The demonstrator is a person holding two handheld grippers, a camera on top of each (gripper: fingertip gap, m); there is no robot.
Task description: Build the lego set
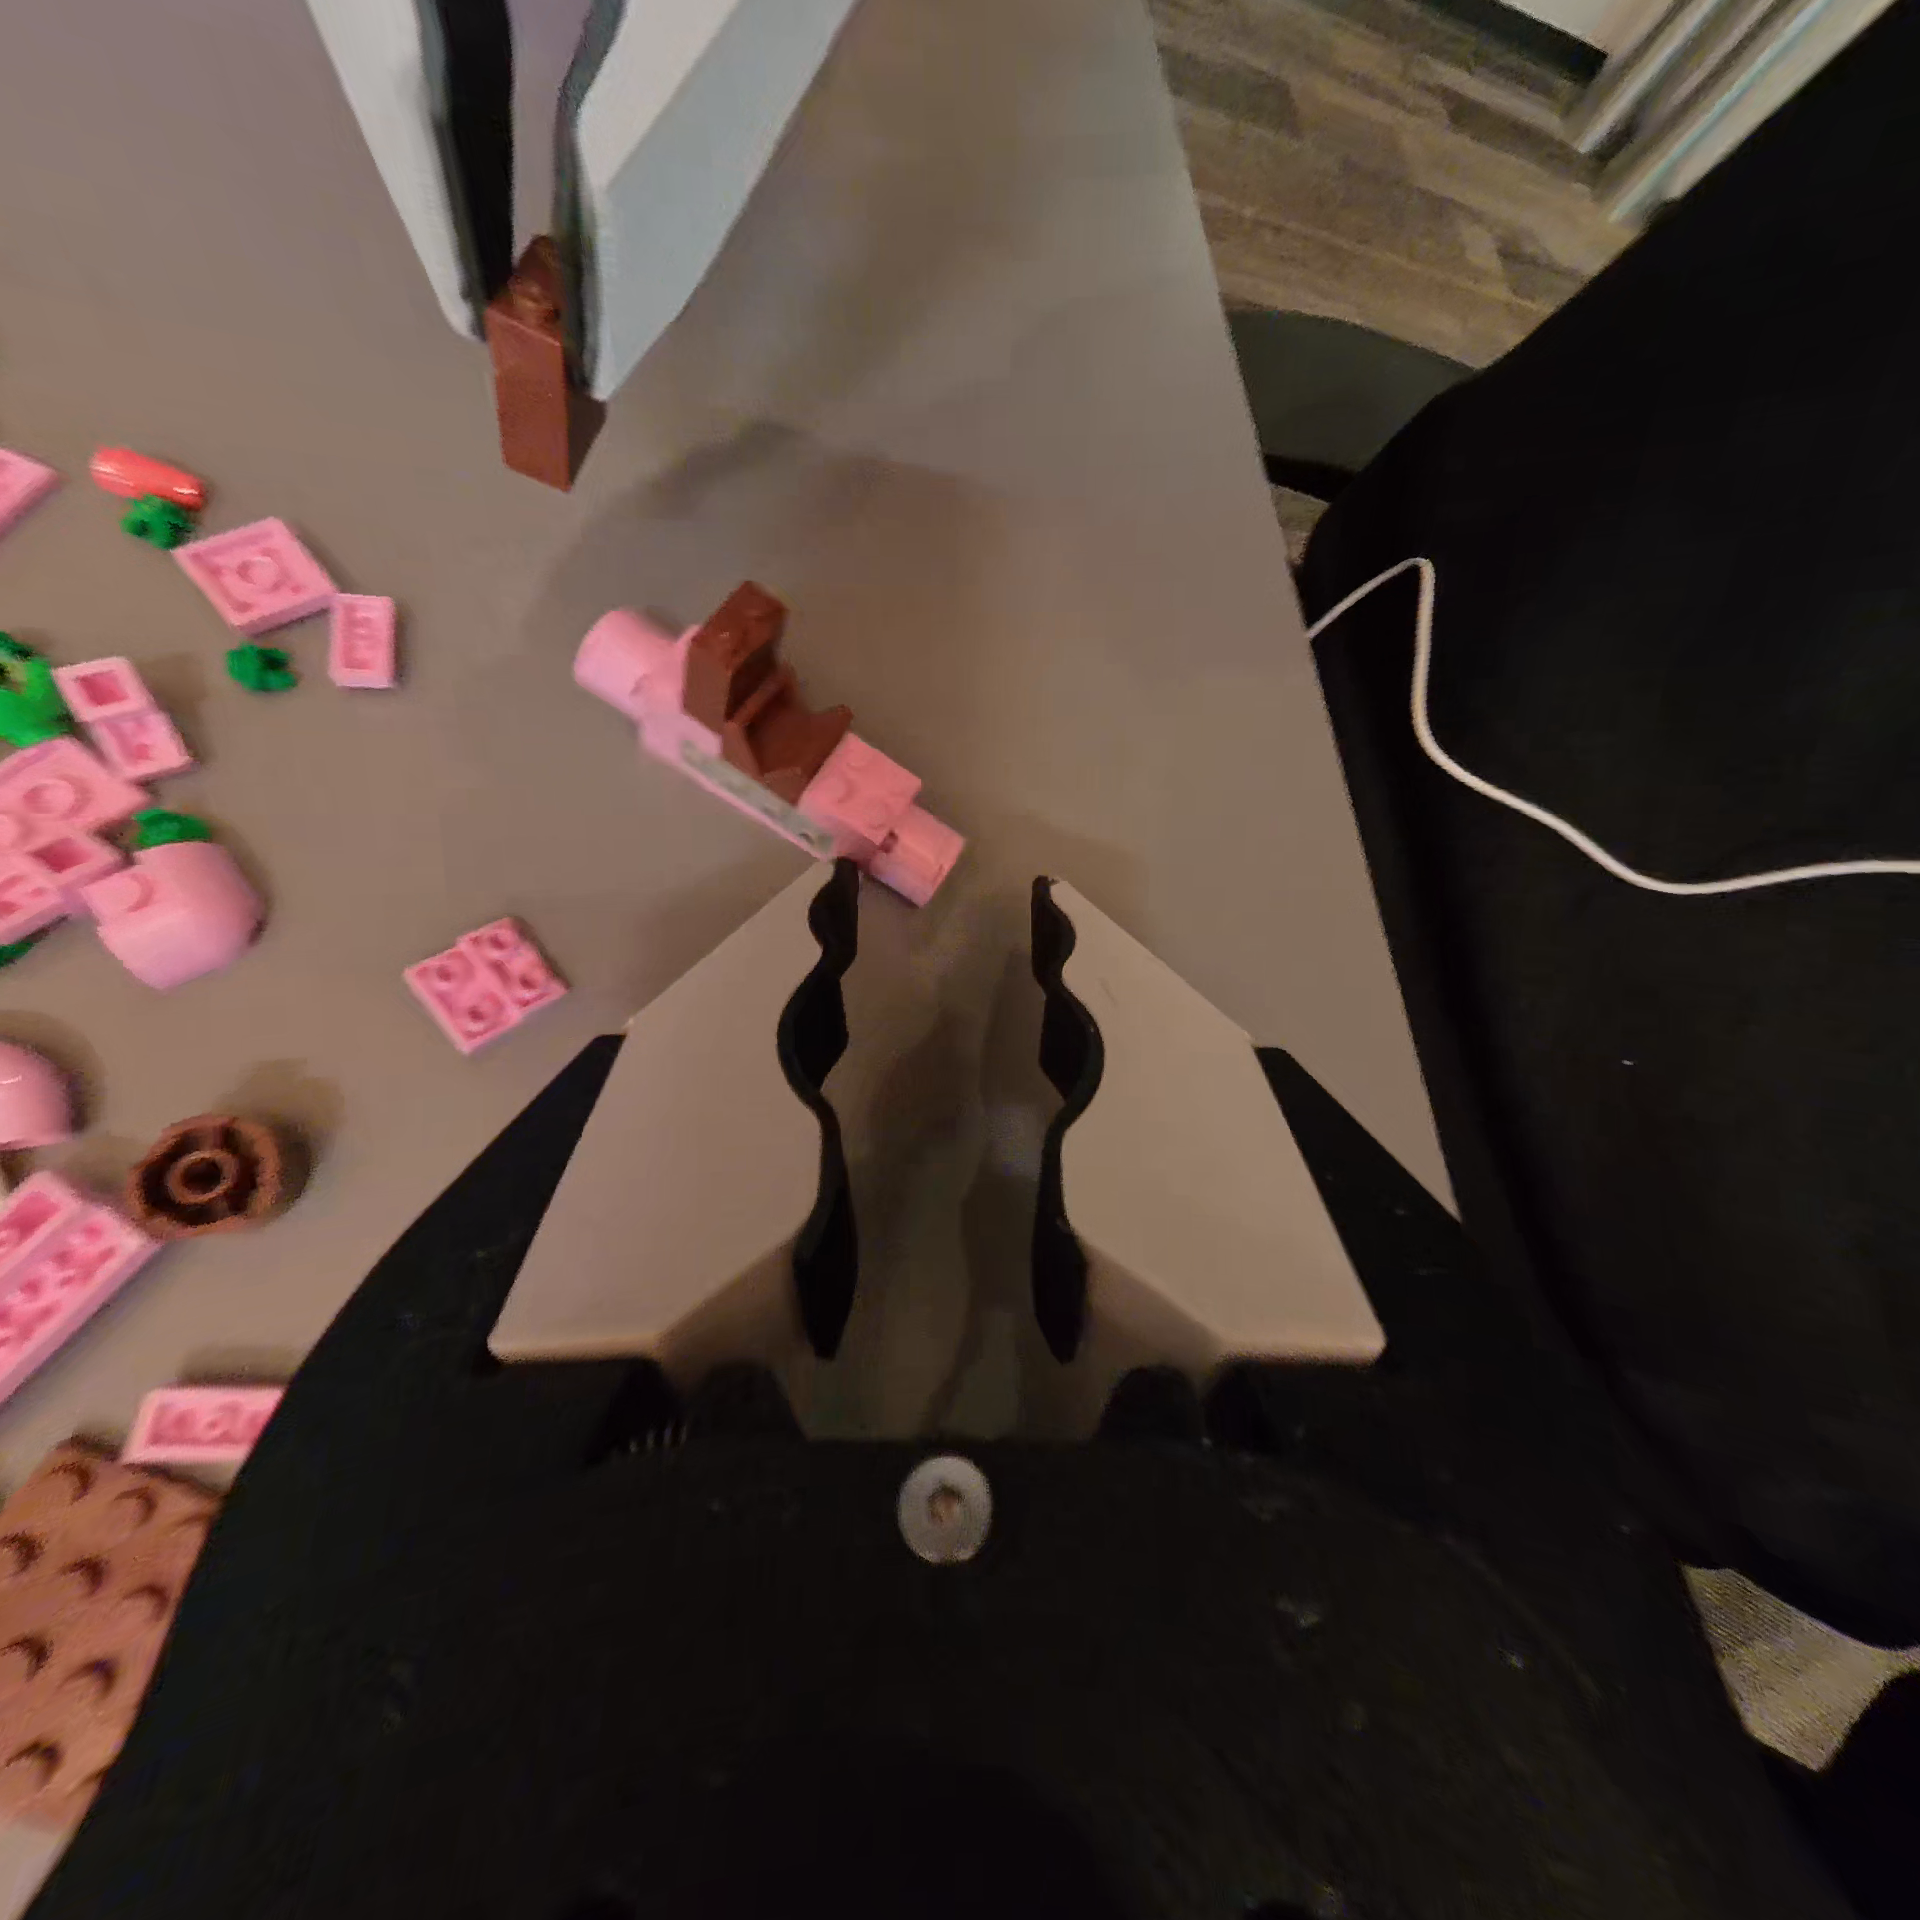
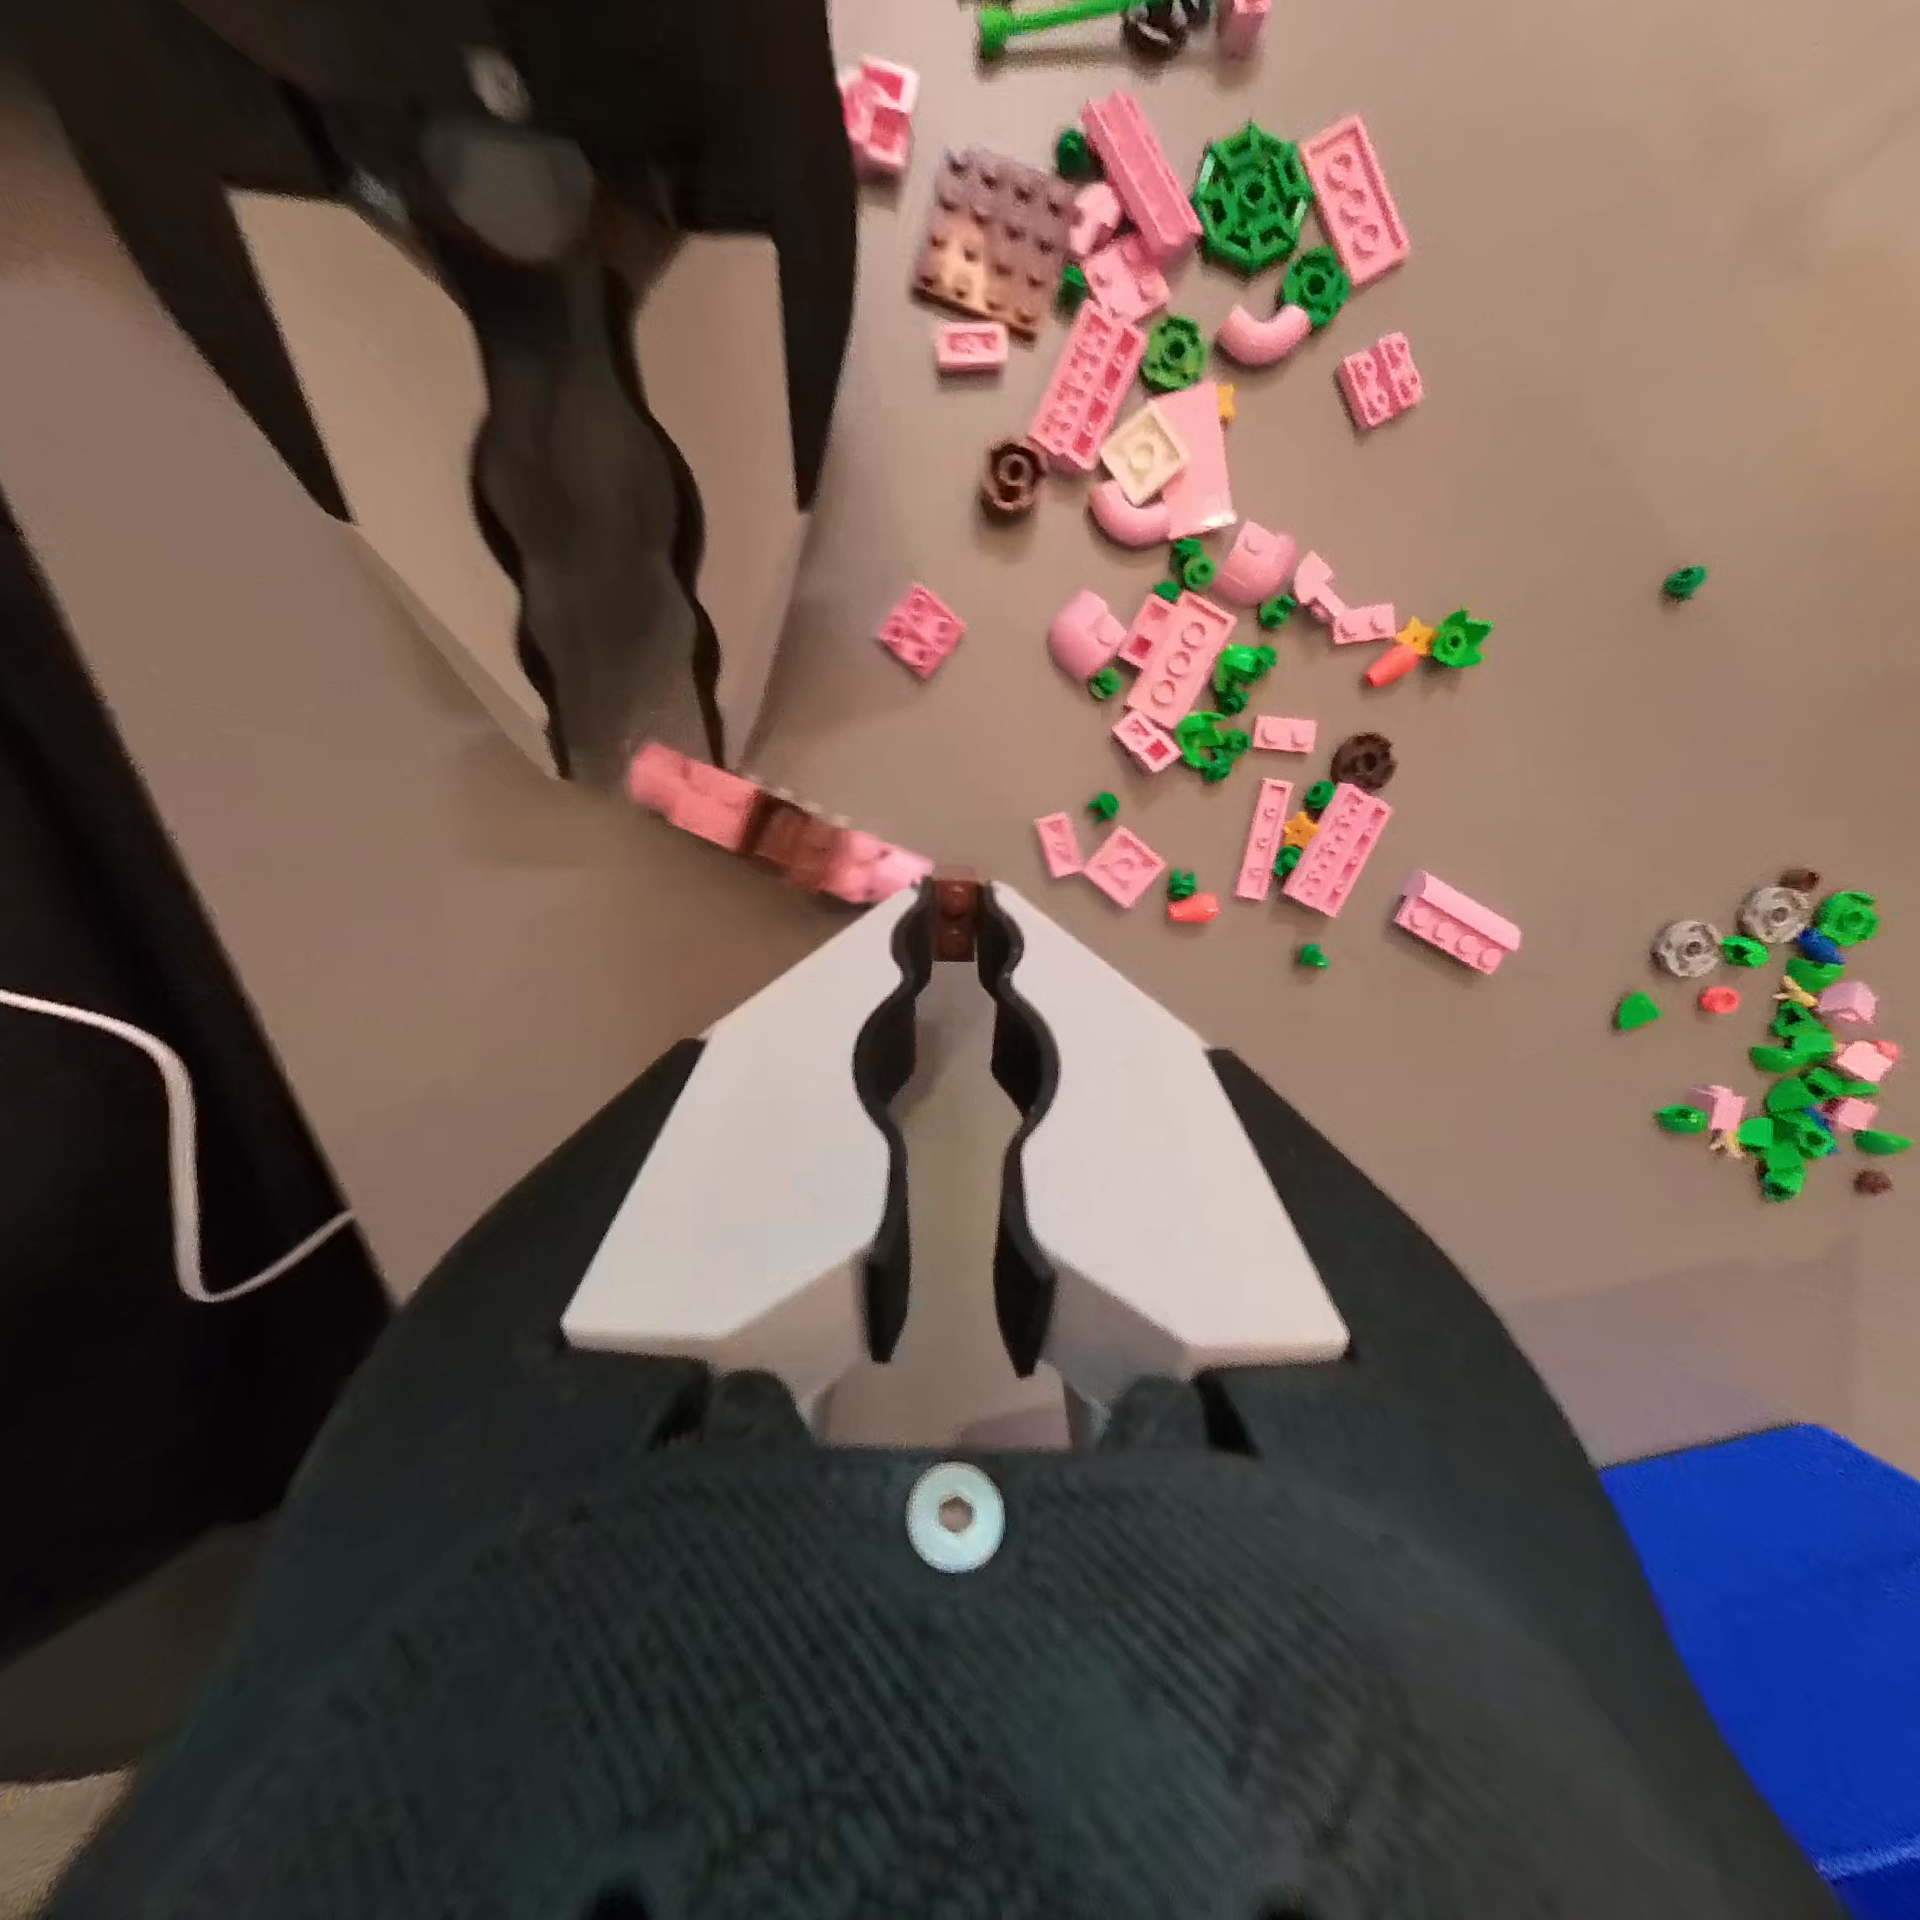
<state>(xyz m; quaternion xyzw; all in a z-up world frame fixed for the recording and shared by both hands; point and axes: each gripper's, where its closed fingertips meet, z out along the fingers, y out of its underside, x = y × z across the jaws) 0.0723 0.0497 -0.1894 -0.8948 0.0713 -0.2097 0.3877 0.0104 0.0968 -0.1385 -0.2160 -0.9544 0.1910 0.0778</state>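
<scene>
Grey table [image 2: 1558, 727] carried a scatter of loose pink & green pcs [image 2: 1174, 644]. Left tongs [image 1: 940, 894] gaped, nothing in them, tips just beside the pink-brown assembly [image 1: 769, 748] lying near table edge. Right tongs [image 2: 956, 920] were clamped on a small brown brick [image 2: 956, 923], close to that assembly.
</scene>
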